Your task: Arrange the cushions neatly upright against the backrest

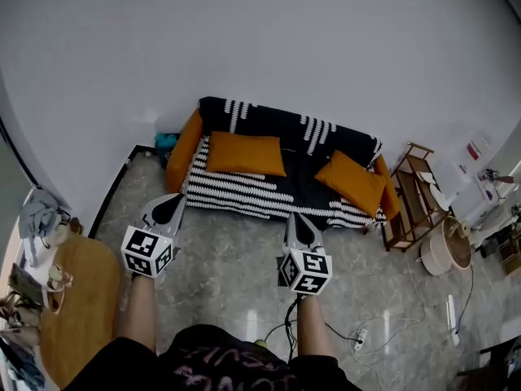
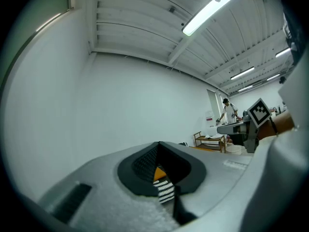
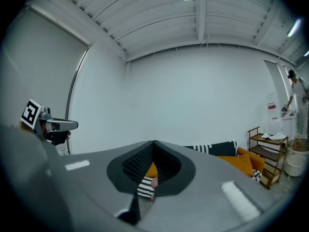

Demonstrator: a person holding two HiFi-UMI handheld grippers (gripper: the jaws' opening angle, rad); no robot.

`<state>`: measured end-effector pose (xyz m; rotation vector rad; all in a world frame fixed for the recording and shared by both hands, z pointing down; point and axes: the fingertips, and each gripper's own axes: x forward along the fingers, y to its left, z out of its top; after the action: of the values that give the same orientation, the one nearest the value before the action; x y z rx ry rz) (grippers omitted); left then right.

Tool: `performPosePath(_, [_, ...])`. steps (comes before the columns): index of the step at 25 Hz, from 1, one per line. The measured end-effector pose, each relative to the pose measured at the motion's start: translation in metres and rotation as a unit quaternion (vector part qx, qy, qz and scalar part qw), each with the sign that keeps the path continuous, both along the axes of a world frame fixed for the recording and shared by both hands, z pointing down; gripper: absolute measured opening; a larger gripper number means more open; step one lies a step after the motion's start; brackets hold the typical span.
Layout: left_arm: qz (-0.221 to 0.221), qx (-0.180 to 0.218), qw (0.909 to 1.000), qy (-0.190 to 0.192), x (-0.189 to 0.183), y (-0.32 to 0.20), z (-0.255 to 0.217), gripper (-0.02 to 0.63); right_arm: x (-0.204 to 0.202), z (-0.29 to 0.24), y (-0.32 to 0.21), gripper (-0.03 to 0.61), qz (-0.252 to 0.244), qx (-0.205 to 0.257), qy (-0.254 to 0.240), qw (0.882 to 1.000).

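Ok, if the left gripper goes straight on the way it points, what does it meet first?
The left gripper would probably meet the striped seat front of the sofa, below the orange cushion; depth is unclear.

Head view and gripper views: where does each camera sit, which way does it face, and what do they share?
Head view: on the person's head, steeply down at sofa and floor; both forearms, left gripper, right gripper show.
Left gripper view: on that gripper, level along its shut jaws toward the wall; right gripper at right.
Right gripper view: likewise level along shut jaws; left gripper at left.
Shared: all three see the sofa.
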<state>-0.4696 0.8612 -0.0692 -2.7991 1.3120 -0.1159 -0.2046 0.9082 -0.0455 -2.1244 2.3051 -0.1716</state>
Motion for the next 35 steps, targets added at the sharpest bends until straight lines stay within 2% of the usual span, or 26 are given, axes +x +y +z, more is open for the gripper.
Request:
performPosePath(4, [0.009,0.002,0.9999,0.005,-0.021,0.0,0.001,0.002,-0.026,0.004,-0.002,0.012,0.004,-0.004,0.002,1.0])
performPosePath(8, [0.015,-0.004,0.9998,0.009,-0.04,-0.004,0.007,0.003,-0.057,0.011,-0.003,0.012,-0.001,-0.005,0.026,1.0])
performPosePath(17, [0.017,-0.017,0.9995,0.019,-0.053,-0.015,0.019,0.003,-0.063,0.015,-0.01,0.012,0.0,-0.021,0.026,0.999])
performPosePath(22, [0.017,-0.024,0.9994,0.02,-0.04,-0.032,0.028,0.002,-0.054,0.025,-0.028,0.012,-0.001,-0.026,0.03,0.999])
performPosePath(26, [0.023,-0.027,0.9994,0.002,-0.018,-0.056,0.032,0.003,-0.034,0.036,-0.054,0.012,0.001,-0.034,0.026,0.999])
performPosePath(35, [0.01,-0.05,0.9986,-0.014,0.024,-0.14,0.057,0.003,0.021,0.059,-0.142,0.012,0.001,-0.042,0.014,0.999])
